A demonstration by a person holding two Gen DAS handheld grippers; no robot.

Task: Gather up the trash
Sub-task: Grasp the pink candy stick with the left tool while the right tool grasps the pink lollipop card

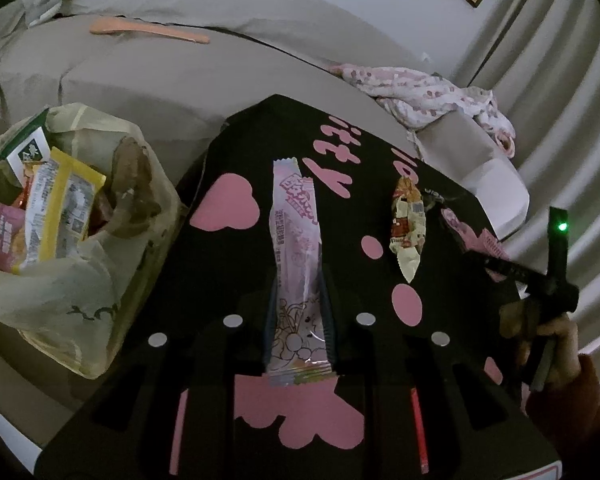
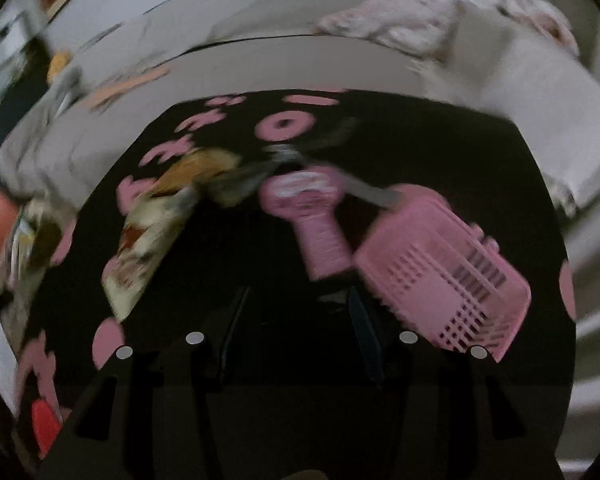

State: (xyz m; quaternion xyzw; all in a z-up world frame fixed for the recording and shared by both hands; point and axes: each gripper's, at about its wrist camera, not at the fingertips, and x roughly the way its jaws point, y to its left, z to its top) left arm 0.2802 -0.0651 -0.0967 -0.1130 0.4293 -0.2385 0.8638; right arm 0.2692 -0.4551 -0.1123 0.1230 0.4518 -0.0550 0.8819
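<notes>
My left gripper (image 1: 300,292) is shut on a long pink-and-white snack wrapper (image 1: 296,240), which sticks out forward over the black table with pink shapes (image 1: 228,200). A crumpled cream-and-orange wrapper (image 1: 408,228) lies on the table to the right. In the blurred right wrist view, my right gripper (image 2: 298,312) stands open with nothing between its fingers. A pink wrapper (image 2: 316,220) lies just ahead of it. The cream wrapper (image 2: 148,248) is to its left and a pink gridded packet (image 2: 440,276) to its right.
A pale yellow bag (image 1: 60,288) stuffed with wrappers stands left of the table. Behind is a beige sofa (image 1: 140,72) with a pink-spotted cloth (image 1: 428,92) and an orange strip (image 1: 148,30). A person's hand (image 1: 556,340) holds the right tool at the table's right edge.
</notes>
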